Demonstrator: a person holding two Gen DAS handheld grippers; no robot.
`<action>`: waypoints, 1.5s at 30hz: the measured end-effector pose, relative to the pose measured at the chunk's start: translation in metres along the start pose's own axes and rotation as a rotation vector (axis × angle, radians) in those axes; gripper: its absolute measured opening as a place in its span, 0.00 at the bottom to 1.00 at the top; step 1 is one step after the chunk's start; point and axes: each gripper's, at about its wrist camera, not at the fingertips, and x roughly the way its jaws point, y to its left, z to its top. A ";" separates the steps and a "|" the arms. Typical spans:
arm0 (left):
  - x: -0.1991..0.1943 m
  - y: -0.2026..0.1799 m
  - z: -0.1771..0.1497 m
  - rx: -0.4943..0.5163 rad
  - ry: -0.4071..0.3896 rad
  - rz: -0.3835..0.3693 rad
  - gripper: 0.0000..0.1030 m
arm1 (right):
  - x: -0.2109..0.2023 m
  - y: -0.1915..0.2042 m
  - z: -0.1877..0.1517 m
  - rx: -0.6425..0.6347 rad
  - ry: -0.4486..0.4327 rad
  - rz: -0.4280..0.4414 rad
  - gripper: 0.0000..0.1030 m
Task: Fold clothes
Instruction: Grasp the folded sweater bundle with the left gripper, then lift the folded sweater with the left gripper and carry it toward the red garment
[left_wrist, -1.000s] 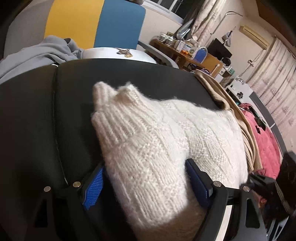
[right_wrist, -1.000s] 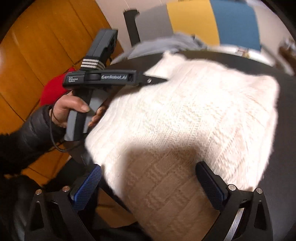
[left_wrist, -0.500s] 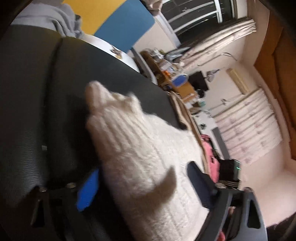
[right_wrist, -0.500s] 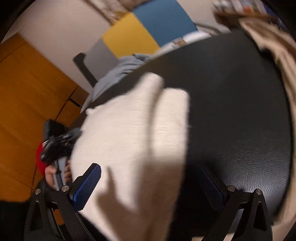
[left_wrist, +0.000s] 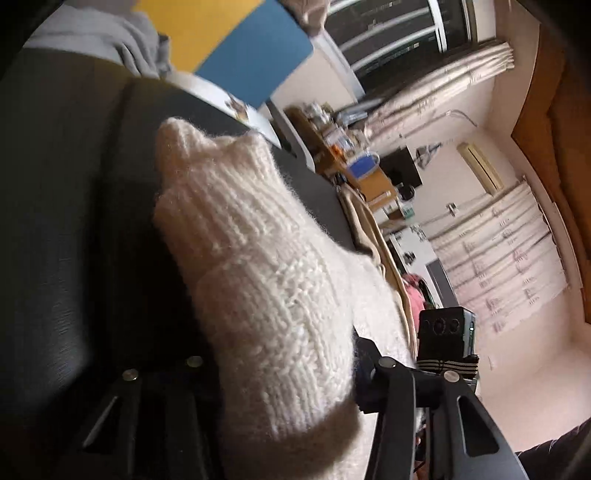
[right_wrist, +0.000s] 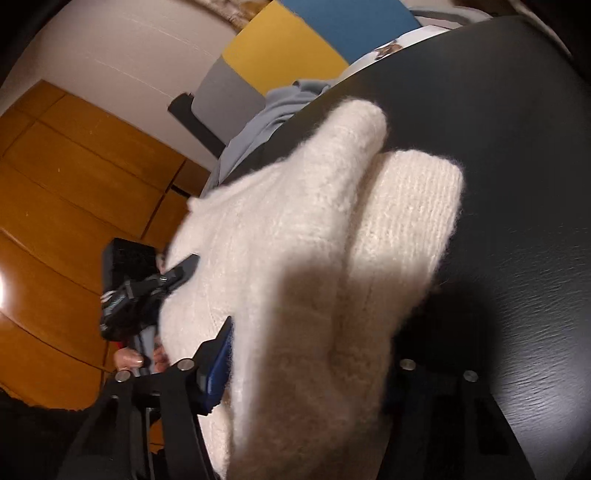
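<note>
Both tools clamp the sweater — lifted.

Home living room: curtains, cluttered desk, wall air-conditioner, wooden panelling.

The sweater lies on the table (hoodie behind).

Fuzzy cream knit sweater on grained black leatherette surface
</note>
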 end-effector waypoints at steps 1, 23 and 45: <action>-0.020 0.003 -0.002 -0.009 -0.037 0.013 0.47 | 0.004 0.003 0.000 0.003 0.005 0.005 0.55; -0.458 0.100 0.006 -0.338 -0.890 0.712 0.51 | 0.392 0.468 0.134 -0.713 0.449 0.479 0.51; -0.458 0.078 0.024 -0.160 -0.900 1.082 0.78 | 0.405 0.481 0.134 -1.107 0.296 0.463 0.99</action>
